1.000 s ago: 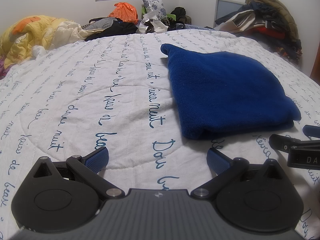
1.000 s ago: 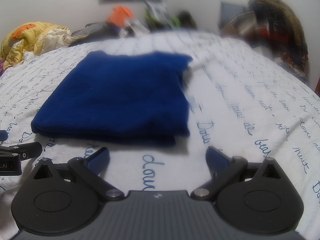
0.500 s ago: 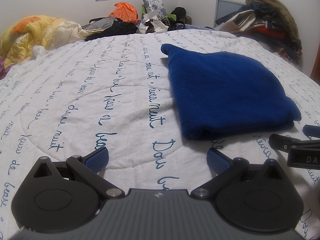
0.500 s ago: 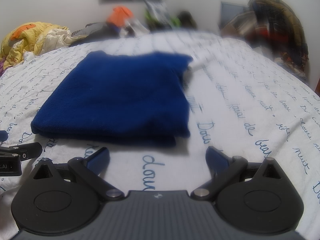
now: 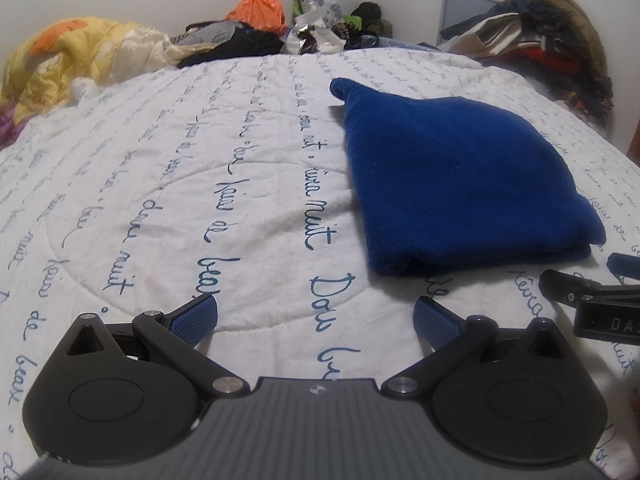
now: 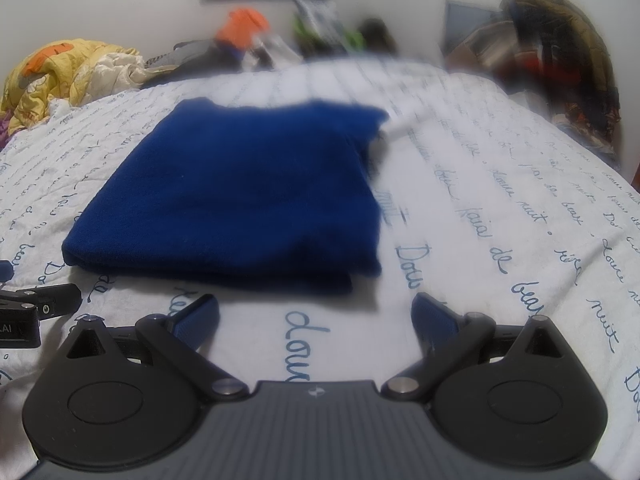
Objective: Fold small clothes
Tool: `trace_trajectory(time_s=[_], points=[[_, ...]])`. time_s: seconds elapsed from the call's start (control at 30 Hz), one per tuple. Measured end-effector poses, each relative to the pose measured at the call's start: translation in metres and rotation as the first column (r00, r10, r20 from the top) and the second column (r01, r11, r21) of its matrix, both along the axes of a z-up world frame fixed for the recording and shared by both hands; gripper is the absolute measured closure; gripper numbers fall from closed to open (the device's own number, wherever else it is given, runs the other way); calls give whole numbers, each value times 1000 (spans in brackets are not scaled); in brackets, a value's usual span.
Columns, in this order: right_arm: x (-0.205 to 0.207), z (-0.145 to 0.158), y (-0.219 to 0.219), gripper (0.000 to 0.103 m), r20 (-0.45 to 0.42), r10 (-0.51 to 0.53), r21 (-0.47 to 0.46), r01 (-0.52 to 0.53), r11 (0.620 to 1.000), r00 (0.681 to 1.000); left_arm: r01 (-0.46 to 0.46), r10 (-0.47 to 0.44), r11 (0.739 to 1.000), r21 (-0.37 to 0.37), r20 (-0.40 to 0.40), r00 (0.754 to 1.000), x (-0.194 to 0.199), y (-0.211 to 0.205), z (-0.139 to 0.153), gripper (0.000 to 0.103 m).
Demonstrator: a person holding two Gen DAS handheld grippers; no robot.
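- Step: the blue garment point(image 5: 460, 184) already lies folded into a compact, layered rectangle, so I judge this fold finished or nearly so, with both claws backed off and resting low over the quilt point(image 5: 160, 208).
- Left claw point(image 5: 316, 316): spread wide and empty, with nothing between its blue pads point(image 5: 198, 314). It hangs over bare quilt, short of the garment.
- From that claw, the garment sits ahead and to the right, near but not touching. Its nearest corner lies just beyond the right pad, and one far corner sticks up in a small point.
- The garment point(image 6: 240, 196) rests flat on the quilt point(image 6: 500, 208), roughly mid-bed, with a thick doubled edge facing both claws.
- Right claw point(image 6: 316, 314): also wide and empty. The garment lies ahead and slightly left of it, its front edge close beyond the pads point(image 6: 196, 314) but apart from them. This view is soft, so fine detail of the layers is unclear.
- Each claw shows at the edge of the other's view, so they sit side by side along the near edge.
- Next move, as I judge it: either a last fold, which needs a pinch through all the layers at a near corner, or setting this piece aside and fetching another from the clothes pile point(image 5: 256, 28) at the far side.
- Risk: a shallow pinch may lift only the top layer and undo the fold.
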State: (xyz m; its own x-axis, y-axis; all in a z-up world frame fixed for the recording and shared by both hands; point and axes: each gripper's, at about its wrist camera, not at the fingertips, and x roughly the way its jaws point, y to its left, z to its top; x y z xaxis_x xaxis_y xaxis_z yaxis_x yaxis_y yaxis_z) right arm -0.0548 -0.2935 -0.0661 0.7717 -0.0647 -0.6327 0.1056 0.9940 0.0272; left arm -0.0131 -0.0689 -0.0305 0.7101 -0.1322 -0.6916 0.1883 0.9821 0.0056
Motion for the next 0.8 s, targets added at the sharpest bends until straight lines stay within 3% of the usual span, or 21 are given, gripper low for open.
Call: trace_trajectory(time_s=[0.13, 0.43, 0.8], points=[[2, 1, 2, 0, -15, -23, 4, 23, 1000, 1000, 0, -1, 1000, -27, -24, 1000, -1, 1, 4, 0], [0, -1, 5, 0, 19, -55, 1, 55, 998, 998, -14, 13, 1000, -12, -35, 999, -5, 1, 5, 0], [0, 1, 3, 0, 4, -30, 0, 30, 1000, 1000, -33, 32, 999, -14, -48, 998, -5, 2, 7, 0]])
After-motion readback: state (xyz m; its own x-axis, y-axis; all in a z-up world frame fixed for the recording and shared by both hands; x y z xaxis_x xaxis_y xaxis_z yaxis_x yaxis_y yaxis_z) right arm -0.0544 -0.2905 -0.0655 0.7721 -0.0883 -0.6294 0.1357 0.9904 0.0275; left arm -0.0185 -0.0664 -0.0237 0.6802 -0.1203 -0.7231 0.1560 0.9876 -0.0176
